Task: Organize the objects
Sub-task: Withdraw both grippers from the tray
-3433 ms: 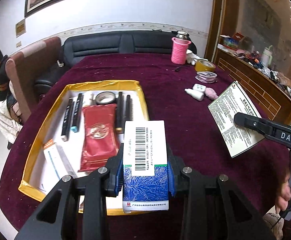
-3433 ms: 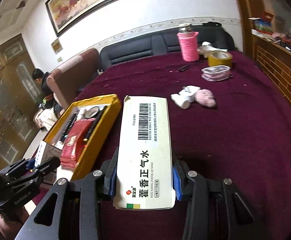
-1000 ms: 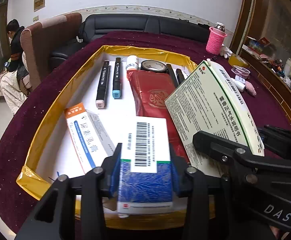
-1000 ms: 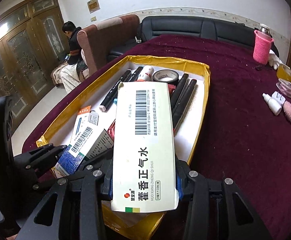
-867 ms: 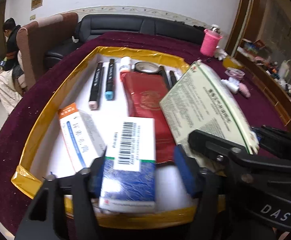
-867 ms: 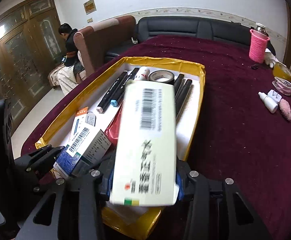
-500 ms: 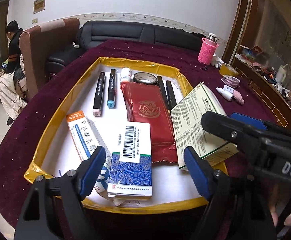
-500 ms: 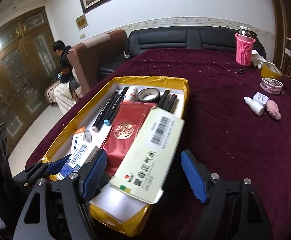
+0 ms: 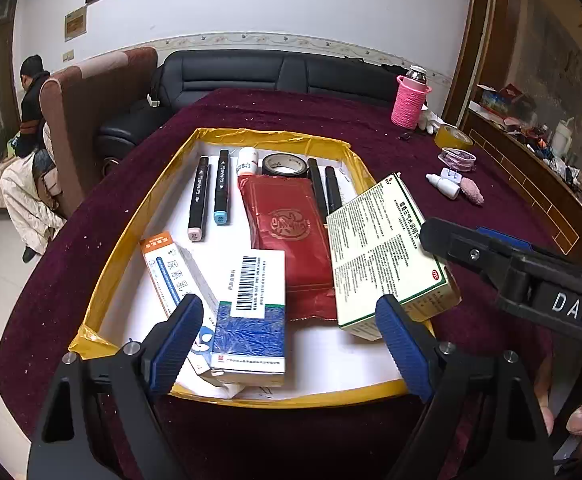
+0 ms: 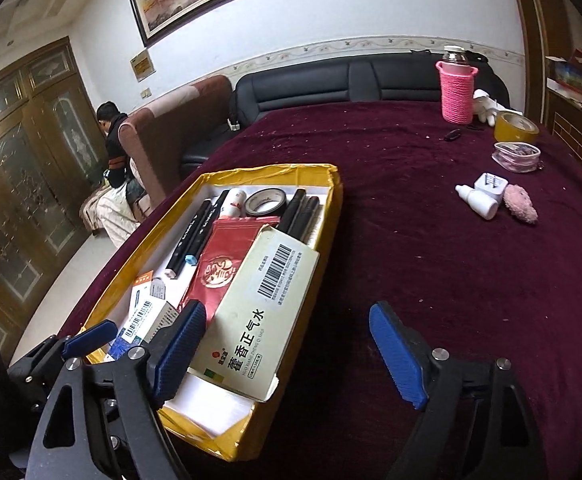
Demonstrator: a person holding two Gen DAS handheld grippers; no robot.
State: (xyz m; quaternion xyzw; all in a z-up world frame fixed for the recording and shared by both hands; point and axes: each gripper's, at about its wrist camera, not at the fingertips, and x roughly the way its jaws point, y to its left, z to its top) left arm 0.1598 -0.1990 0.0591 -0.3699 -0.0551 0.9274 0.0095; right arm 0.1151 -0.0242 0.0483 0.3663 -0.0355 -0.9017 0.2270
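The left gripper (image 9: pixel 289 344) has its fingers spread wide and holds nothing; the blue-and-white box (image 9: pixel 251 316) lies flat in the yellow-rimmed tray (image 9: pixel 143 208) between the two blue pads, clear of the right one, while its near left corner sits right at the left pad and contact there cannot be judged. That box leans partly over the orange-and-white tube carton (image 9: pixel 173 270) at its left. Further right in the tray lie the red packet (image 9: pixel 291 236) and then the cream medicine box (image 9: pixel 383 256), whose near right corner rides up on the tray's rim (its far end lies against the red packet). The right gripper (image 10: pixel 287 354) is likewise spread open and empty: the cream medicine box (image 10: pixel 259 316) rests in the tray (image 10: pixel 327 216) just ahead of the left pad, angled away from it, and the right pad hovers over bare maroon cloth on the desk (image 10: pixel 431 248), well apart from the box
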